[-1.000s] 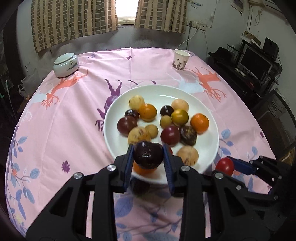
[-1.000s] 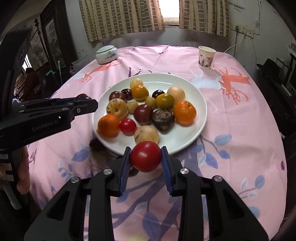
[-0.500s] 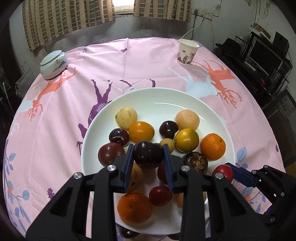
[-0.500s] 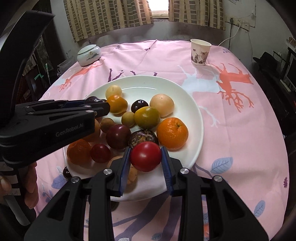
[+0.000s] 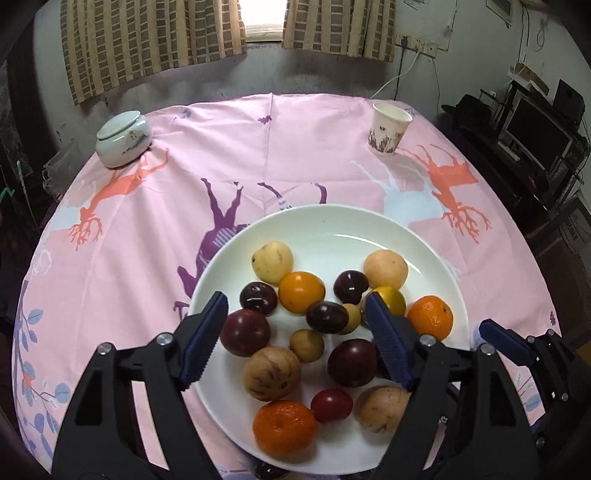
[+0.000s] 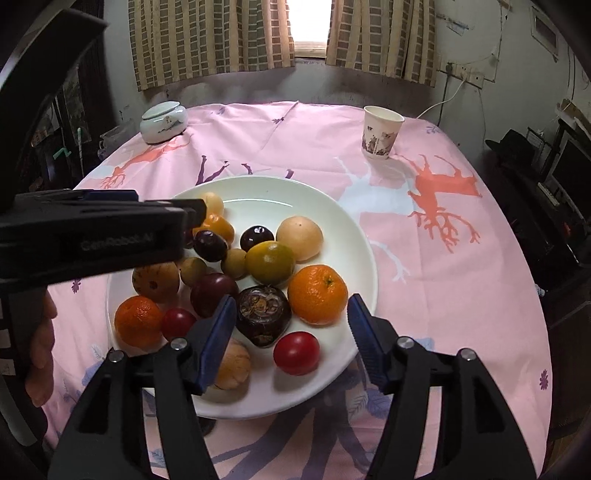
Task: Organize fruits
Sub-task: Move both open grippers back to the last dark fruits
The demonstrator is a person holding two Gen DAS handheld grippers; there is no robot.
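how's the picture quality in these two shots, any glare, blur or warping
Left wrist view: sharp, fisheye bends the table's edge, the window is blown out, a glare streak on the white plate. Right wrist view: equally sharp, dark vignetted corners, window overexposed.

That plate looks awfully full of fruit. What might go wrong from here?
The red tomato lies loose near the plate rim, between the right gripper fingers, whose jaws have just been opening; it might roll off. The dark plum sits between the left gripper fingers, also just opened, against other fruit and may shift. Both grippers hover close together and might bump.
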